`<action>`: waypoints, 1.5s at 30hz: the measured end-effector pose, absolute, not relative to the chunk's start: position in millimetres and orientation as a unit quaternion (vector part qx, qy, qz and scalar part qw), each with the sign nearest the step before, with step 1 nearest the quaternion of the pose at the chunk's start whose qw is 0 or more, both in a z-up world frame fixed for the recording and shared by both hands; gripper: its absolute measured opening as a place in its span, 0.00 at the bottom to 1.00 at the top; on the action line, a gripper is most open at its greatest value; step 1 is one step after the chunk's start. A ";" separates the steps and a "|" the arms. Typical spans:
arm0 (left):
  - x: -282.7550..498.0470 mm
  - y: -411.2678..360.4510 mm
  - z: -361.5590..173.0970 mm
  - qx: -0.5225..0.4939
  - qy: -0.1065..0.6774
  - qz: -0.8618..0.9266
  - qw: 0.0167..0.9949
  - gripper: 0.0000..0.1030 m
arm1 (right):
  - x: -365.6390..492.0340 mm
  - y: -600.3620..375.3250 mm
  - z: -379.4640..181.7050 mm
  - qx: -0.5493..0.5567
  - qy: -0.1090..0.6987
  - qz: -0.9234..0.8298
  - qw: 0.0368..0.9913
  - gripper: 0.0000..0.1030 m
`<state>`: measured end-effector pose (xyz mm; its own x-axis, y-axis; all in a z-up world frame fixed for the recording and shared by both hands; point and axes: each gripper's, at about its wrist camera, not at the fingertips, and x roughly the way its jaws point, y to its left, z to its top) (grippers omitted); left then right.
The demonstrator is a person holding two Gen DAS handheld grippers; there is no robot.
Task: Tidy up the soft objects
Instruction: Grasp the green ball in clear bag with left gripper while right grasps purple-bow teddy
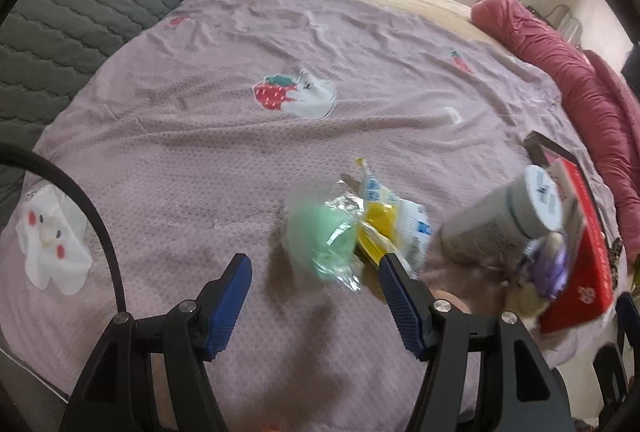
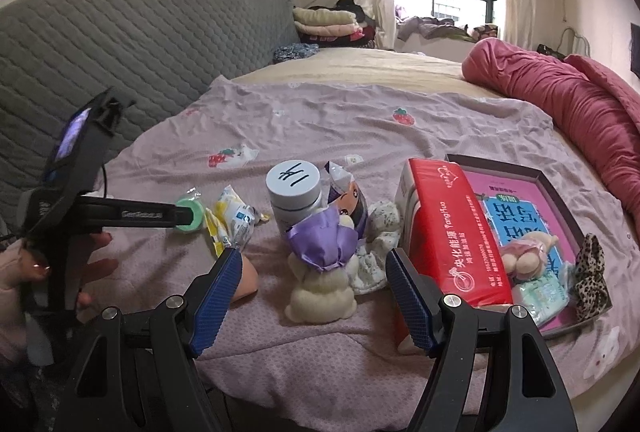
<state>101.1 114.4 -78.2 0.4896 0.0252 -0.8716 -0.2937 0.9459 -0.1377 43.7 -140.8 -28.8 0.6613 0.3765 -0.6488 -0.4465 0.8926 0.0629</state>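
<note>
A: Left hand-held gripper (image 1: 314,266)?

B: Jaws stand apart with nothing between the pads. It hangs over the bed, tilted down, tips just short of a green roll in clear wrap (image 1: 330,238). In the right wrist view the same gripper's fingers reach in from the left and partly cover that roll.

A: Right hand-held gripper (image 2: 314,268)?

B: Jaws wide, nothing clamped. A cream plush toy in a purple cape (image 2: 324,272) lies on the sheet between and just beyond the fingertips, not touched by either pad.

A: Location of the soft items?

B: All on the mauve bedsheet (image 2: 360,128) with strawberry prints. The green roll lies left of centre, touching a yellow-and-white packet (image 2: 232,220). The plush toy leans against a white jar with a marked lid (image 2: 294,192). A small floral cloth bundle (image 2: 380,244) lies just beside the toy, on its right. A red tissue pack (image 2: 448,232) stands on edge at the rim of a dark tray (image 2: 560,192). In the tray: a book, a pink-and-cream plush piece (image 2: 524,256), a pale green packet (image 2: 544,292). A leopard-print scrunchie (image 2: 592,272) rests on the tray's right edge.

A: Person?

B: A hand (image 2: 80,272) in a pink sleeve grips the left tool's handle.
</note>
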 end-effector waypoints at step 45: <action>105.2 142.1 -105.6 -0.181 0.482 0.069 0.854 0.49 | 86.2 -109.9 -85.1 -0.104 0.373 0.224 0.894 0.46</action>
<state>105.2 142.1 -105.6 0.5256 -0.0558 -0.8489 -0.2932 0.9248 -0.2423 86.2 -110.0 -85.1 0.6215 0.3241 -0.7132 -0.4789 0.8777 -0.0186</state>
